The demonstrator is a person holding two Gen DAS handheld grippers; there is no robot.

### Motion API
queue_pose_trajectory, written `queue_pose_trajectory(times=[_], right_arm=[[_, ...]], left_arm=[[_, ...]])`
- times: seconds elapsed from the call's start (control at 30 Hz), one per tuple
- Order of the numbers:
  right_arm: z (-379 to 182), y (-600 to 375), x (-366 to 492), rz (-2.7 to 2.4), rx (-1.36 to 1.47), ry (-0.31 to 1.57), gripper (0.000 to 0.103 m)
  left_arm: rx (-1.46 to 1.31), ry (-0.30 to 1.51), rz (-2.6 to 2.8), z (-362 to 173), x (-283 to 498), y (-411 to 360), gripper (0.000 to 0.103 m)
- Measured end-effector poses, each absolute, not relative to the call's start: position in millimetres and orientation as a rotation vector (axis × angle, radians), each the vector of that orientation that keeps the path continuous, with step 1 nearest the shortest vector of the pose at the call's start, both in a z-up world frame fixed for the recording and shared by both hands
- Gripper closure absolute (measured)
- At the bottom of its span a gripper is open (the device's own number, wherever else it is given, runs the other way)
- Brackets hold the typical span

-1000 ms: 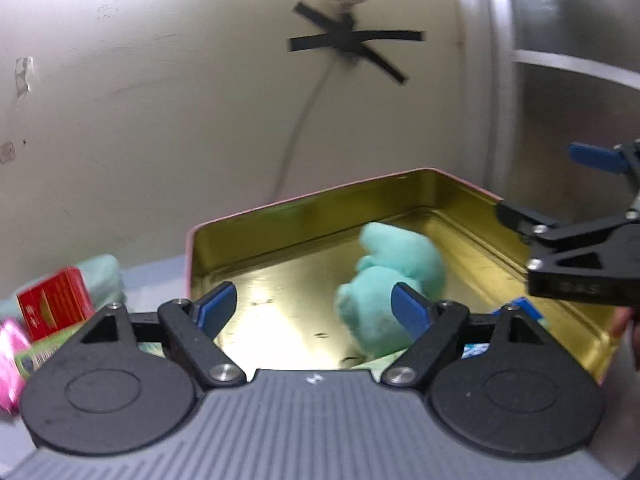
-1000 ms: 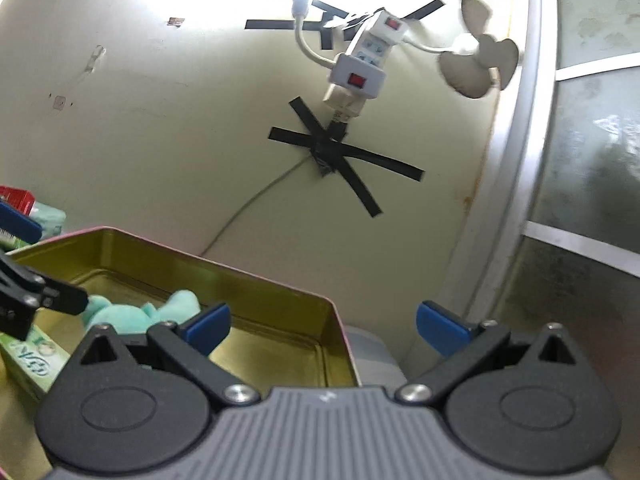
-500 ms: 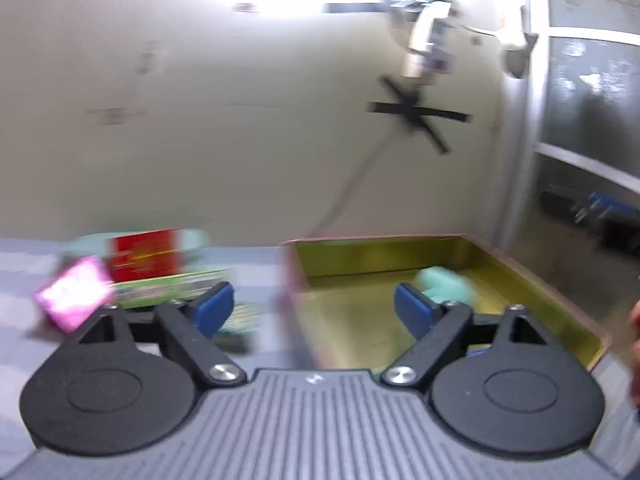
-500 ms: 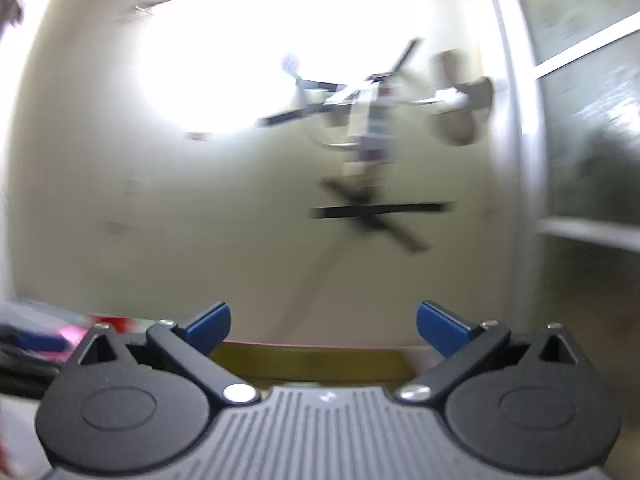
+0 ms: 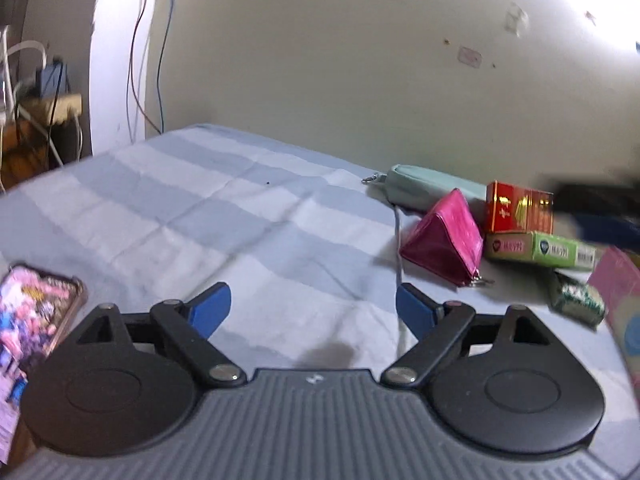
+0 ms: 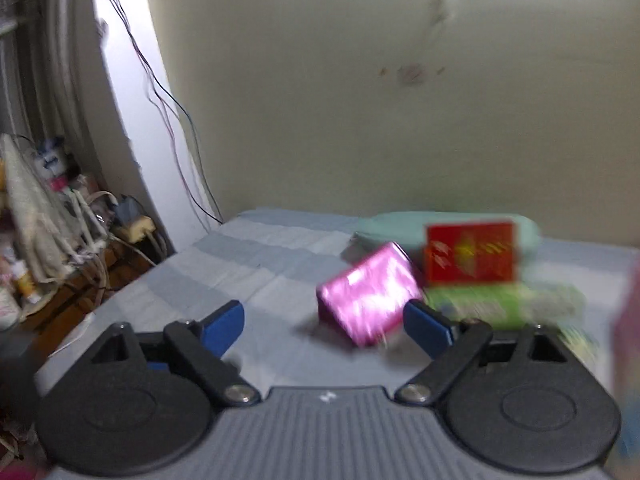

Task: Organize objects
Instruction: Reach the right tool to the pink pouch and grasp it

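While both tools hang over the striped cloth (image 5: 248, 216), neither carries anything; the left gripper (image 5: 313, 309) has its blue pads spread with only bare fabric between them, and the right gripper (image 6: 326, 322) also stands apart, its jaws having just been closing a little, with nothing pressed by either pad; the pink pouch (image 6: 370, 298) sits just beyond its right pad, partly framed by the gap but apart from it. At the near left edge of the left view lies a phone (image 5: 34, 312) with a colourful case. Farther off, the loose things sit clustered near the wall: the pink pouch (image 5: 446, 240), the green box (image 5: 538, 249) just beside it, the red box (image 5: 518, 207) behind the green one, a small dark-green packet (image 5: 576, 298) nearer, and the pale teal pencil case (image 5: 428, 189) at the back. I judge this the reach for the next item to sort, the pouch being likeliest; the right view is blurred, so the hand should settle first, then bring the open pads either side of the pouch's slanted faces and close low, since its glossy wedge shape may slip upward.
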State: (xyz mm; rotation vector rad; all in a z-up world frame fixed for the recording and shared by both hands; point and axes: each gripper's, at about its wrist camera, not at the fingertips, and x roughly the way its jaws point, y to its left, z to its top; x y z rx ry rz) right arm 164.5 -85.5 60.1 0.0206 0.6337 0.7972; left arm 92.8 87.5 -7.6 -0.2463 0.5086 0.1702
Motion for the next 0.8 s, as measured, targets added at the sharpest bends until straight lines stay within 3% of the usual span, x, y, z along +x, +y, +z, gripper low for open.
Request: queue_pose_trajectory(times=[0.1, 0.33, 0.53, 0.8], right_arm=[[55, -45, 223, 0.748, 0.048, 0.756, 0.024], [30, -7, 293, 0.628, -0.022, 0.847, 0.024], [12, 9, 259, 0.688, -0.108, 0.872, 0.027], [9, -32, 193, 0.774, 0.019, 0.914, 0.029]], left_arm=[[-0.298, 0.467, 0.161, -7, 85, 92, 0.012], [-0.374, 0.481, 0.107, -15, 88, 100, 0.012], [-0.463, 0.467, 0.116, -14, 69, 112, 0.012], [-0.521, 0.448, 0.16, -16, 66, 124, 0.012]])
